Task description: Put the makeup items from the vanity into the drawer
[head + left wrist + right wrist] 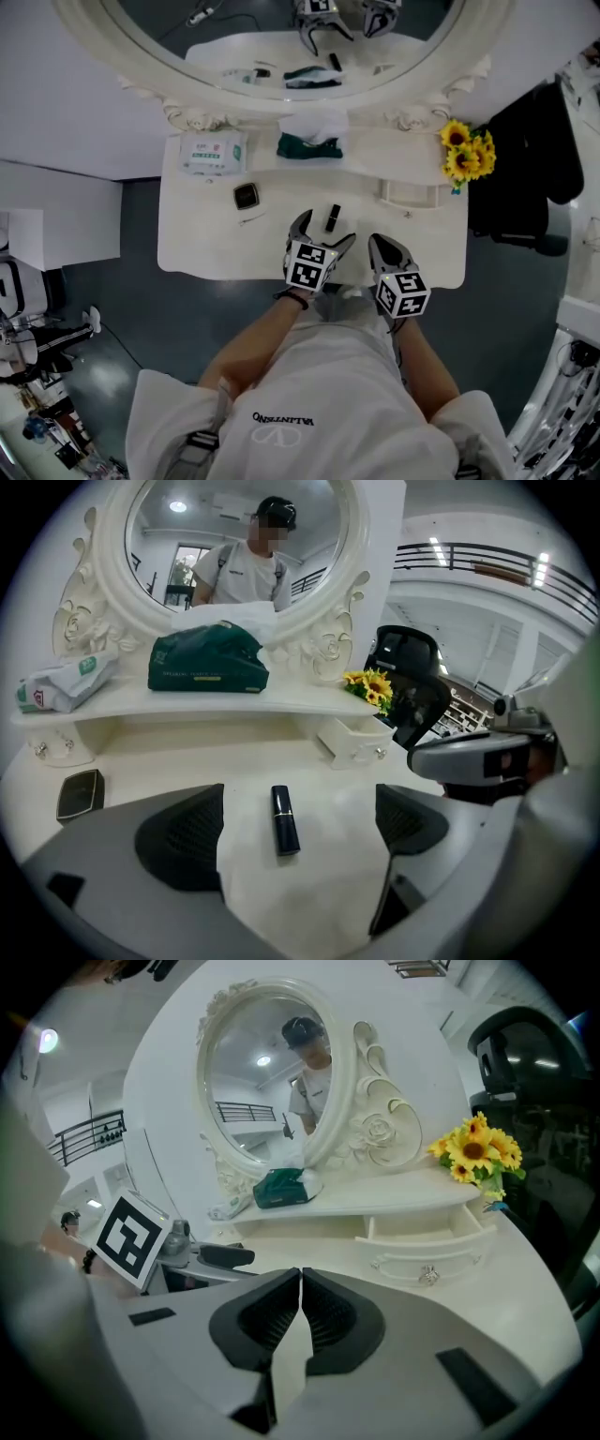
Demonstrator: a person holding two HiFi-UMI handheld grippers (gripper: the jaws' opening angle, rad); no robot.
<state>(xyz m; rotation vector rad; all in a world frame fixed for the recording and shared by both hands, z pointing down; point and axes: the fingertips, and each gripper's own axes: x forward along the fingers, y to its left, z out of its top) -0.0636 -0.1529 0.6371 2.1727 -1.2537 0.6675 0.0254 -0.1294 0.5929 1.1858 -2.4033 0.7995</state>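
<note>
A dark lipstick (333, 217) lies on the white vanity top (197, 244). My left gripper (325, 228) is open and sits low over the table, with the lipstick (285, 819) lying between its jaws, untouched by either pad. A black square compact (246, 196) rests further left, also visible as the compact (80, 794) in the left gripper view. The small drawer (410, 192) at the right stands open, and the drawer (427, 1237) shows in front of my right gripper (300, 1279). That right gripper (380, 241) is shut with nothing in it, beside the left one.
On the raised shelf lie a wipes pack (213, 152) and a green tissue pack (309, 145), with sunflowers (466, 150) at the right end. The oval mirror (272, 37) rises behind. A black chair (534, 169) stands off the table's right side.
</note>
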